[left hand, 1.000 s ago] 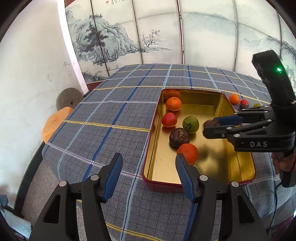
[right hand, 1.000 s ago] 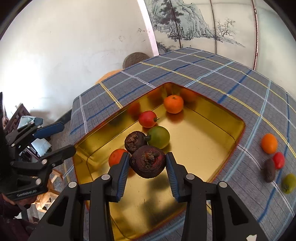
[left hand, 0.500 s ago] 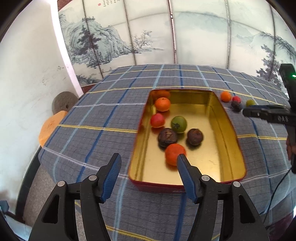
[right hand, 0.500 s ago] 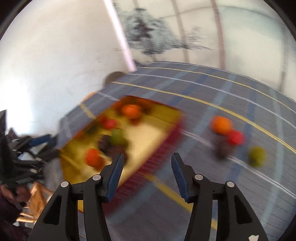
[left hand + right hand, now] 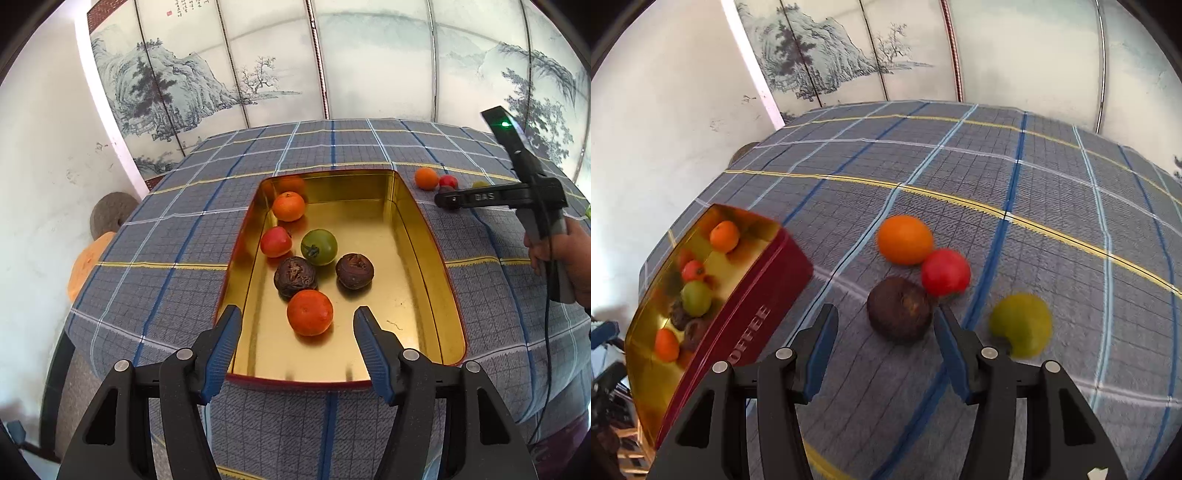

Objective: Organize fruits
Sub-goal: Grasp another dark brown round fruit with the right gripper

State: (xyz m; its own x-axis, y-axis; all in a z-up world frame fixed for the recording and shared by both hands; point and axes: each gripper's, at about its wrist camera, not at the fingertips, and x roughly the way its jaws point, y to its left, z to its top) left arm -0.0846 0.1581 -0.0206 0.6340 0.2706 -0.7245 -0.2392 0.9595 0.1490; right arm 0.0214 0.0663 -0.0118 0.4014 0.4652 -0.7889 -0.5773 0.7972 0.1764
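A gold-lined red tin (image 5: 424,236) on the plaid cloth holds several fruits: two oranges (image 5: 309,312), a red one (image 5: 275,241), a green one (image 5: 319,246) and two dark brown ones (image 5: 354,270). My left gripper (image 5: 297,328) is open and empty over the tin's near end. My right gripper (image 5: 886,326) is open and empty, its fingers just short of a dark brown fruit (image 5: 899,308) on the cloth. Beside that lie an orange (image 5: 905,240), a red fruit (image 5: 945,272) and a green fruit (image 5: 1021,325). The tin (image 5: 753,314) shows at left.
The plaid table's near and left edges drop off close to the tin (image 5: 110,332). A painted folding screen (image 5: 332,66) stands behind the table. A round stone (image 5: 109,214) and an orange cushion (image 5: 88,266) sit beyond the left edge.
My right gripper let go of a dark brown fruit in the tin, swung right and now hovers open at the loose fruits on the cloth. My left gripper drifted slightly over the tin.
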